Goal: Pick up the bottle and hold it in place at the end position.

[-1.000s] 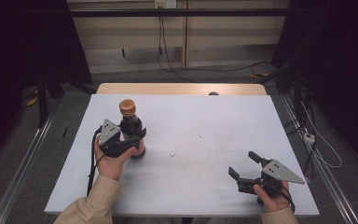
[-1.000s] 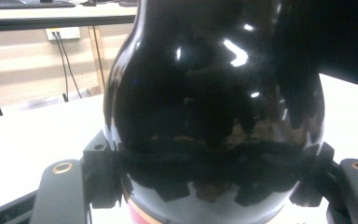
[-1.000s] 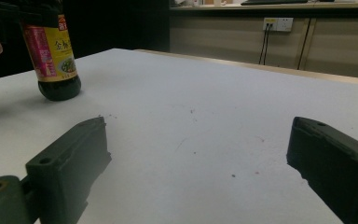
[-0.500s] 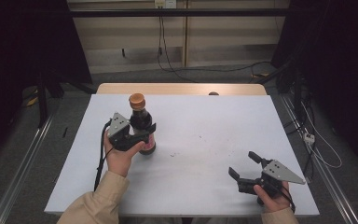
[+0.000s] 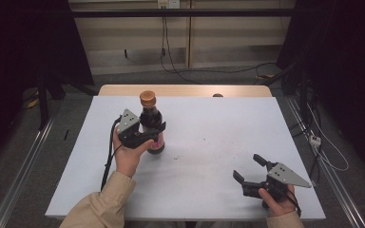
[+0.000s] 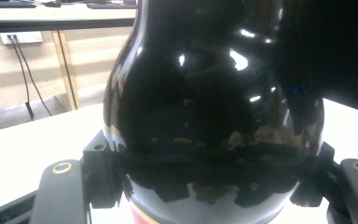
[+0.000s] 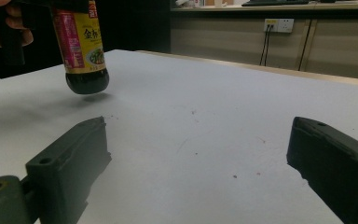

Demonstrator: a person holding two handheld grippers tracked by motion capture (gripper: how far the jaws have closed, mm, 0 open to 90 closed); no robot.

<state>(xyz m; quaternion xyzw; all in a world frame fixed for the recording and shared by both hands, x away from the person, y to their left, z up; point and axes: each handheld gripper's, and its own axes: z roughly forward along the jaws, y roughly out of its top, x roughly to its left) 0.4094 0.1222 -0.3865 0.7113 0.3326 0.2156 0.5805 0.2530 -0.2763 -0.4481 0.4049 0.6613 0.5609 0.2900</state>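
Left tongs (image 5: 153, 134) have carried the bottle (image 5: 150, 116) rightward; right tongs (image 5: 250, 173) unmoved.

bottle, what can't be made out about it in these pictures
Bottle:
- Left gripper view: neck, cap and base cut off by the frame edges.
- Right gripper view: upper part cut off at the top edge; label print too small to read.
- High view: lower body hidden behind the left gripper.

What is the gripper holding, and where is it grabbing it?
The left gripper holds the dark sauce bottle around its body, lifted off the white table. The right gripper is open and holds nothing.
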